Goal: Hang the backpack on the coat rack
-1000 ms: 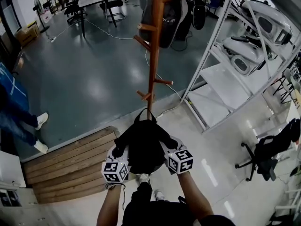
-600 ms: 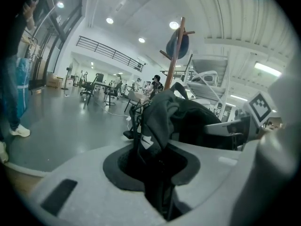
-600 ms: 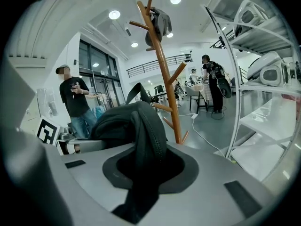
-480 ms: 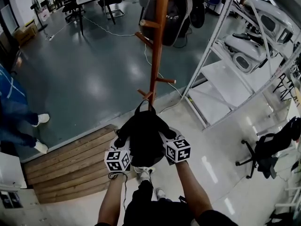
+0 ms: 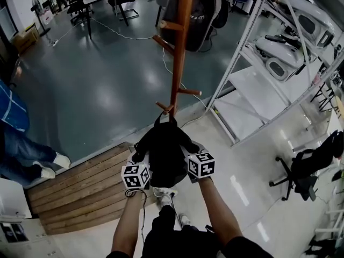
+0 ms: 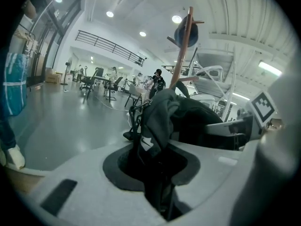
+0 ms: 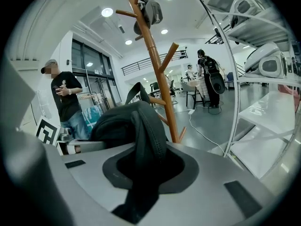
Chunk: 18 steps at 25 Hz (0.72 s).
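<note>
A black backpack [image 5: 164,153] hangs between my two grippers, close in front of the foot of the wooden coat rack [image 5: 179,52]. In the head view my left gripper [image 5: 138,157] holds its left side and my right gripper [image 5: 190,148] its right side. The left gripper [image 6: 157,175] is shut on a dark shoulder strap [image 6: 157,121] in the left gripper view. The right gripper [image 7: 140,175] is likewise shut on a padded strap [image 7: 148,126]. The rack's pole [image 7: 159,65] and pegs rise just behind the bag; the pole [image 6: 184,51] also shows in the left gripper view.
A dark bag [image 5: 200,15] hangs high on the rack. White metal shelving [image 5: 258,85] stands to the right, an office chair [image 5: 303,168] further right. A wooden platform [image 5: 75,190] lies left of my feet. One person [image 5: 19,138] stands at the left; another person [image 7: 66,98] shows in the right gripper view.
Both grippers have carried the backpack a little closer to the rack's foot, still gripping the straps. The person at the left has shifted their feet.
</note>
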{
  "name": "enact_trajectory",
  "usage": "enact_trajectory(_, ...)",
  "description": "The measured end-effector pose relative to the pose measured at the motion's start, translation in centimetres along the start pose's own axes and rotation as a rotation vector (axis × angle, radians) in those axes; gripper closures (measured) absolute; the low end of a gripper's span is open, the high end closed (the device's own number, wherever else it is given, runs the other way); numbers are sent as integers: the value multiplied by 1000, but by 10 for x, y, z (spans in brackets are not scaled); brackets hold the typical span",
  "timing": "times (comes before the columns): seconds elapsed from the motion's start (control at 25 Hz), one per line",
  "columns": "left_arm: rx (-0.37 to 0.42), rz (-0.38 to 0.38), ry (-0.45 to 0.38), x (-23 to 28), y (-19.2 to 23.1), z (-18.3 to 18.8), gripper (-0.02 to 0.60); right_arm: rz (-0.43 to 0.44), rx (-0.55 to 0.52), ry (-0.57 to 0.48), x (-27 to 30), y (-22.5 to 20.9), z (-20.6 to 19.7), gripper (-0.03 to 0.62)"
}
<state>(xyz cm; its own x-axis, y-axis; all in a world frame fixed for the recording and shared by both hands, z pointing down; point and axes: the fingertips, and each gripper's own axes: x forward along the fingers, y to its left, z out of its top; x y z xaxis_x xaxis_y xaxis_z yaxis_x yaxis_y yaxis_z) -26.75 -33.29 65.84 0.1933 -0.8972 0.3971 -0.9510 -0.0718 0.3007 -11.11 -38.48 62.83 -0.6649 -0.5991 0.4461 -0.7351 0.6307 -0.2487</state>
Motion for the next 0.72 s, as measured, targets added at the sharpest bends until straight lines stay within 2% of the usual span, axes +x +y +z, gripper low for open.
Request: enact_trajectory(0.72,14,-22,114,61,13,-14,494,-63,64,36,38,-36,-16,513)
